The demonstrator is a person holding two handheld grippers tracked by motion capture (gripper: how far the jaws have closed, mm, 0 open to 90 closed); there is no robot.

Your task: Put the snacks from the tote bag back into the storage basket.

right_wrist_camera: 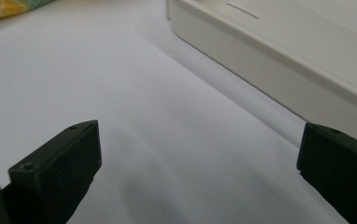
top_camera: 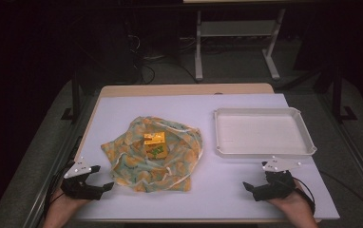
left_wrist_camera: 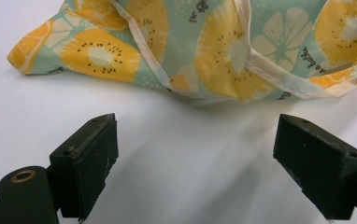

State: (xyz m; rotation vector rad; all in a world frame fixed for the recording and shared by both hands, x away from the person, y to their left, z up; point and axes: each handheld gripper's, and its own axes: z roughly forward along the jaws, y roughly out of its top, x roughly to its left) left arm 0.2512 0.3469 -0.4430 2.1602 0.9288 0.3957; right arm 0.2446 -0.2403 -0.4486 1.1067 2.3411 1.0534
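Observation:
A crumpled cloth bag (top_camera: pixel 153 154) printed with orange fruit slices on pale green lies left of centre on the white mat (top_camera: pixel 217 190). Something yellow (top_camera: pixel 154 137) and green shows at its middle. My left gripper (top_camera: pixel 100 186) rests at the front left, just off the bag's near left corner, jaws wide open with bare mat between them. In the left gripper view the cloth bag (left_wrist_camera: pixel 204 46) and its cream strap (left_wrist_camera: pixel 270 70) lie just beyond the left gripper (left_wrist_camera: pixel 195 154). My right gripper (top_camera: pixel 253 187) is open at the front right, below the tray; in its own view the right gripper (right_wrist_camera: pixel 200 168) holds nothing.
An empty white tray (top_camera: pixel 264 153) stands at the right of the mat, seen close as the tray (right_wrist_camera: pixel 279 65) wall in the right gripper view. A wooden table edge (top_camera: pixel 184 89) runs along the back. Beyond it are grey floor, metal table legs (top_camera: pixel 198 47) and cables.

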